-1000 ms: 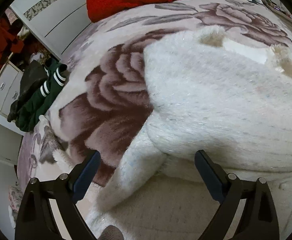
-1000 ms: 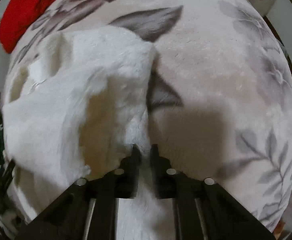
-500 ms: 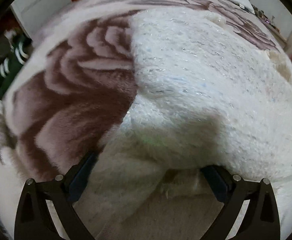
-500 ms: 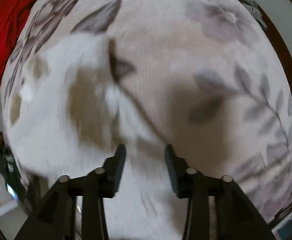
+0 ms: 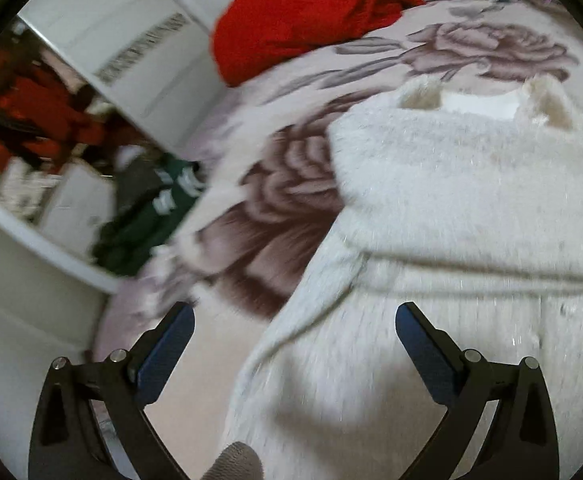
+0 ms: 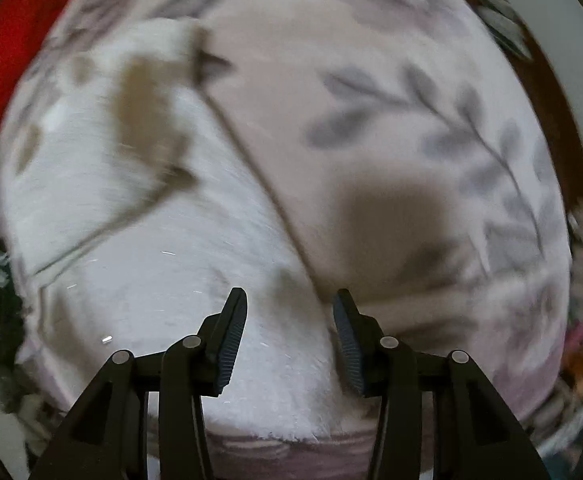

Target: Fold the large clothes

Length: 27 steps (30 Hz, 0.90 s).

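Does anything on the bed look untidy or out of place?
Yes. The white fluffy sweater has one sleeve trailing loose and slanted instead of folded in. A red garment lies crumpled at the bed's far end, and green clothing is bunched beside the bed.

A red garment [image 5: 307,12] lies heaped at the top of the frame on the floral blanket [image 5: 275,216], big dusky roses across it. Lower left, a green garment with white stripes [image 5: 151,216] spills off the bed edge beside white cabinet doors [image 5: 131,40]; everything there is blurred.
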### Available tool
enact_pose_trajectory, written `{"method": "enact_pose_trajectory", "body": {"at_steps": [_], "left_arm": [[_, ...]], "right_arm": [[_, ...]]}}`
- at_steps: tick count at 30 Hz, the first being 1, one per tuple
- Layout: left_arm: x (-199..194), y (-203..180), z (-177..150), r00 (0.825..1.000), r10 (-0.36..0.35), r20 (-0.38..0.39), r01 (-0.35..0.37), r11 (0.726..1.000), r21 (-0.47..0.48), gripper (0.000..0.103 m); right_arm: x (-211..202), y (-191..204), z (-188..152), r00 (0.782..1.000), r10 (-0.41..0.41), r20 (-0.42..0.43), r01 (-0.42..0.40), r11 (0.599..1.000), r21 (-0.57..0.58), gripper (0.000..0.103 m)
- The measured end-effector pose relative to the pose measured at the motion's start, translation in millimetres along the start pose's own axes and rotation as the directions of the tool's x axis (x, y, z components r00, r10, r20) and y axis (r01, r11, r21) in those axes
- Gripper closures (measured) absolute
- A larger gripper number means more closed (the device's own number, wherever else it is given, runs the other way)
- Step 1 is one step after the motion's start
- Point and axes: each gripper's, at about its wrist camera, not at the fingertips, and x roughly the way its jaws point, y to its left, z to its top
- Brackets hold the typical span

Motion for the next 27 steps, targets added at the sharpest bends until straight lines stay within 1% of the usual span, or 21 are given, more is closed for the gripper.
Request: {"method": "enact_pose_trajectory", "body": {"at_steps": [1, 3, 5, 6, 9, 11, 12, 13, 14, 16, 17, 18, 19, 20, 21, 22, 24, 25, 26, 27], "left_arm": [[-6.6, -7.9, -6.4, 0.999, 0.047, -0.012, -0.047, 0.999, 0.000, 0.000], [-12.8, -15.8, -16.2, 0.992, 0.109, -0.058, -0.109, 0.994, -0.003, 0.000], [-19.0, -24.5, -25.6, 0.980, 0.161, -0.114, -0.164, 0.986, -0.022, 0.000], [-21.6, -28.0, -28.3, 0.975, 0.179, -0.131, -0.185, 0.982, -0.033, 0.000], [-27.1, -45.1, -34.6, 0.961, 0.222, -0.168, -0.233, 0.971, -0.053, 0.000], [-29.1, -59.9, -35.8, 0.956, 0.236, -0.175, -0.246, 0.969, -0.036, 0.000], [-30.7, -65.8, -35.9, 0.954, 0.251, -0.162, -0.258, 0.966, -0.023, 0.000], [-31.6, -74.1, -35.2, 0.953, 0.268, -0.142, -0.271, 0.963, 0.003, 0.000], [-32.8, -80.5, -33.9, 0.951, 0.281, -0.132, -0.280, 0.960, 0.027, 0.000], [-37.2, -91.7, -33.7, 0.947, 0.297, -0.121, -0.292, 0.955, 0.058, 0.000], [-42.8, -98.2, -34.0, 0.948, 0.295, -0.118, -0.287, 0.955, 0.080, 0.000], [-49.1, -103.2, -34.1, 0.949, 0.295, -0.114, -0.285, 0.954, 0.093, 0.000], [-60.0, -108.7, -34.3, 0.951, 0.293, -0.101, -0.283, 0.954, 0.103, 0.000], [-75.0, -116.4, -36.7, 0.954, 0.288, -0.082, -0.279, 0.954, 0.112, 0.000], [-86.0, -123.4, -38.3, 0.958, 0.279, -0.070, -0.269, 0.955, 0.125, 0.000], [-97.1, -131.7, -40.7, 0.962, 0.266, -0.068, -0.255, 0.957, 0.137, 0.000], [-124.4, -154.0, -49.3, 0.974, 0.213, -0.074, -0.199, 0.966, 0.167, 0.000], [-134.4, -164.1, -52.7, 0.979, 0.183, -0.087, -0.165, 0.970, 0.177, 0.000], [-150.8, -179.4, -57.8, 0.984, 0.140, -0.107, -0.118, 0.975, 0.186, 0.000], [-162.3, -190.4, -61.6, 0.987, 0.111, -0.114, -0.088, 0.978, 0.190, 0.000]], "right_arm": [[-2.8, 3.0, 11.5, 1.000, 0.029, 0.002, -0.029, 0.999, -0.043, 0.056], [0.1, 7.8, 34.3, 0.998, 0.063, 0.000, -0.063, 0.992, -0.106, 0.055], [13.8, 17.8, 72.1, 0.996, 0.084, -0.010, -0.084, 0.981, -0.176, 0.055], [22.8, 21.2, 90.8, 0.995, 0.095, -0.017, -0.097, 0.974, -0.207, 0.055], [48.9, 34.6, 148.4, 0.984, 0.168, -0.060, -0.178, 0.945, -0.274, 0.055], [70.2, 46.1, 169.4, 0.976, 0.194, -0.096, -0.214, 0.925, -0.315, 0.055], [80.0, 47.2, 178.7, 0.971, 0.206, -0.118, -0.234, 0.915, -0.328, 0.065], [92.3, 51.9, 182.4, 0.961, 0.235, -0.146, -0.272, 0.898, -0.346, 0.083], [96.6, 54.2, 183.4, 0.958, 0.238, -0.160, -0.281, 0.887, -0.367, 0.094], [96.6, 52.4, 188.2, 0.977, 0.185, -0.105, -0.211, 0.895, -0.393, 0.095], [101.4, 46.9, 190.4, 0.979, 0.179, -0.094, -0.201, 0.908, -0.369, 0.095], [106.8, 43.0, 192.2, 0.976, 0.191, -0.105, -0.215, 0.915, -0.342, 0.095], [108.7, 45.0, 192.3, 0.974, 0.196, -0.110, -0.223, 0.911, -0.347, 0.095], [103.3, 49.0, 191.4, 0.976, 0.187, -0.116, -0.217, 0.901, -0.375, 0.094], [98.8, 50.1, 190.2, 0.976, 0.176, -0.124, -0.211, 0.901, -0.379, 0.091], [90.6, 47.0, 188.0, 0.980, 0.151, -0.131, -0.191, 0.904, -0.383, 0.086], [69.7, 39.3, 179.3, 0.991, 0.073, -0.112, -0.113, 0.907, -0.405, 0.052], [56.1, 30.3, 175.2, 0.994, 0.061, -0.087, -0.092, 0.905, -0.416, 0.048], [41.2, 18.0, 170.7, 0.997, 0.059, -0.059, -0.078, 0.902, -0.424, 0.046], [29.8, 4.6, 166.7, 0.998, 0.046, -0.040, -0.058, 0.904, -0.424, 0.046]]}}
